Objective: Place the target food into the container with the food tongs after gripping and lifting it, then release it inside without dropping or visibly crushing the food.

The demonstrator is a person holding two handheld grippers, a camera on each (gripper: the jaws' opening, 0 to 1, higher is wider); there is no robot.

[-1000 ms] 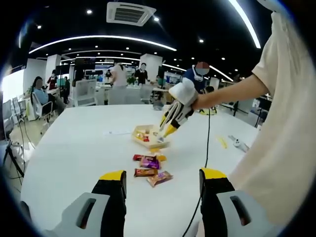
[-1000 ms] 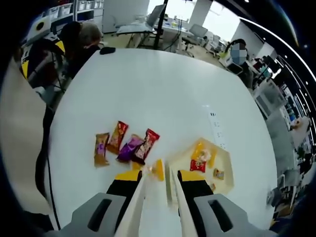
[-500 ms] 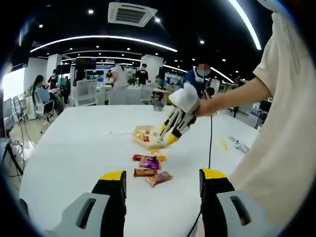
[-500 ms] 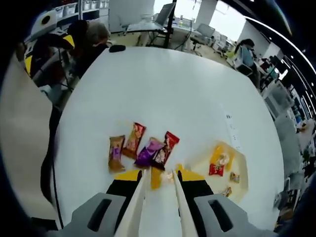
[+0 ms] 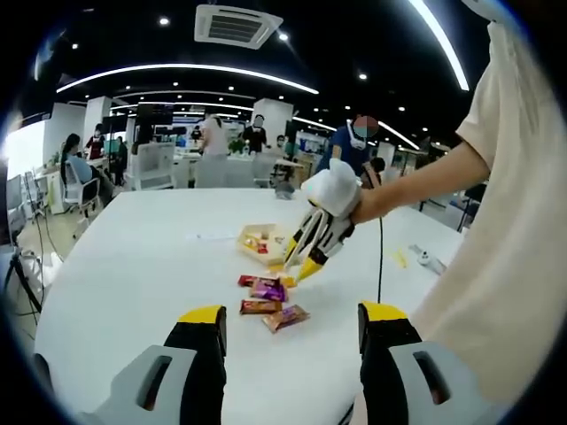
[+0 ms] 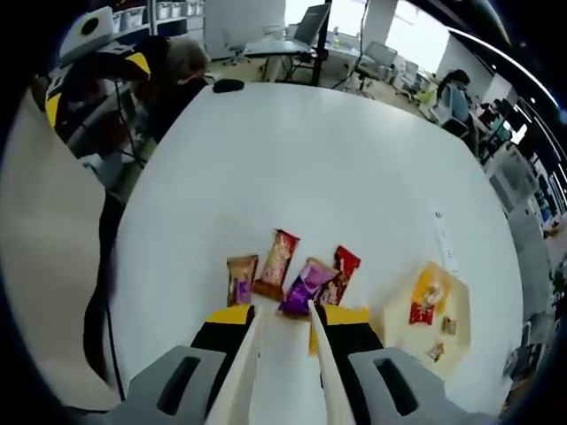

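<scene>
Tongs [image 6: 282,320] hover just above purple snack [image 6: 306,285].

Big white table [image 6: 310,168], round-ish edges. A little bunch of snack packs sits on it: a brown one [image 6: 240,280], an orange-red one [image 6: 275,263], a purple one [image 6: 306,284] and a red one [image 6: 341,271], all side by side and mostly touching. Just beyond them is a yellow tray [image 6: 436,314] [image 5: 257,242] with a few snacks in it. A black cable [image 5: 380,257] trails across the tabletop too.

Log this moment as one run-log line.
right gripper: holding tongs over snack packets | left gripper: open, idle | tray: holds snacks
</scene>
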